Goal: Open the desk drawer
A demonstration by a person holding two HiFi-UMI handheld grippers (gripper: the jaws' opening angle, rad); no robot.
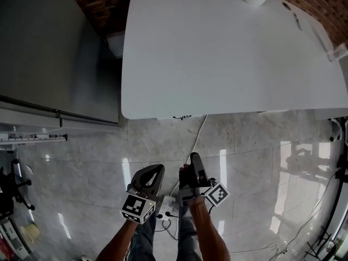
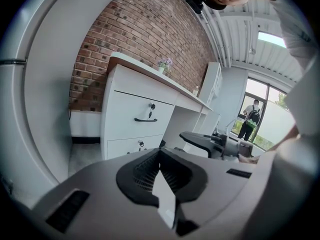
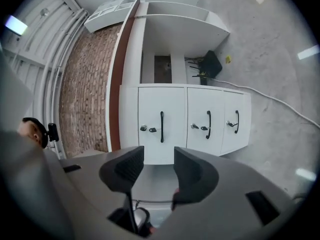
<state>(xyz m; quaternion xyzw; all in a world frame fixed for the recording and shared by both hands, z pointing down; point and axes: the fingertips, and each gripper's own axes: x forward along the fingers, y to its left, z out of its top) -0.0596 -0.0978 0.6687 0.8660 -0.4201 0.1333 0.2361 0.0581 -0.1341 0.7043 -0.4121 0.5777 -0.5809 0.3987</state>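
Right gripper, jaws wide apart and empty, rolled on its side, faces three shut drawers under the desk's end by the brick wall, well apart from them. Left gripper is closed and empty. Likely risk: a misaligned grasp catching the key beside the slim handle.

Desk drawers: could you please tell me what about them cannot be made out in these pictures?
- Right gripper view: the drawers show, but their locks are too small to tell whether they are locked.
- Head view: the desk top hides the drawers.
- Left gripper view: the left gripper covers the lowest drawer and the middle drawer's handle.
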